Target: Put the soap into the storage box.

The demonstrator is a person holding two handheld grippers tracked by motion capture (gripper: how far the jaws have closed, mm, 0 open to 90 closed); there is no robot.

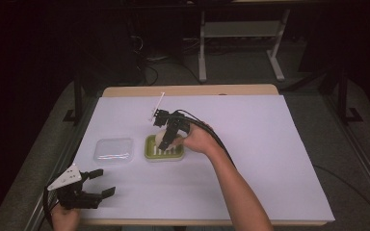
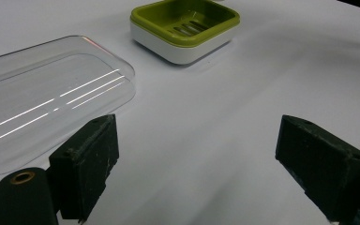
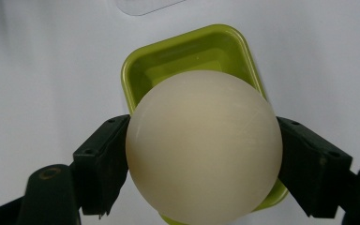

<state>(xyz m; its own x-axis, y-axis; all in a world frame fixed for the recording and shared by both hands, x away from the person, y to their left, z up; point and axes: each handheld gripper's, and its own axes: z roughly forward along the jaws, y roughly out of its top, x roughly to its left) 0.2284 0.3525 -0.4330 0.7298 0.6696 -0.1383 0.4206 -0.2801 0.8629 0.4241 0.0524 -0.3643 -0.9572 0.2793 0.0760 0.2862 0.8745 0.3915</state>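
Observation:
A cream, rounded soap bar (image 3: 204,140) sits clamped between the jaws of my right gripper (image 3: 204,157). It hangs just above the green soap dish (image 3: 187,47), whose slotted tray shows in the left gripper view (image 2: 185,26). In the high view the right gripper (image 1: 166,138) holds the soap (image 1: 162,139) over the dish (image 1: 164,155) at mid-table. My left gripper (image 1: 103,182) rests near the front left edge, open and holding nothing. Its jaws stand wide apart in its own view (image 2: 197,164).
A clear plastic lid (image 1: 114,150) lies flat to the left of the dish, and close ahead of the left gripper (image 2: 42,103). White paper (image 1: 270,144) covers the table. A thin white stick (image 1: 158,103) lies behind the dish. Cables trail from both grippers.

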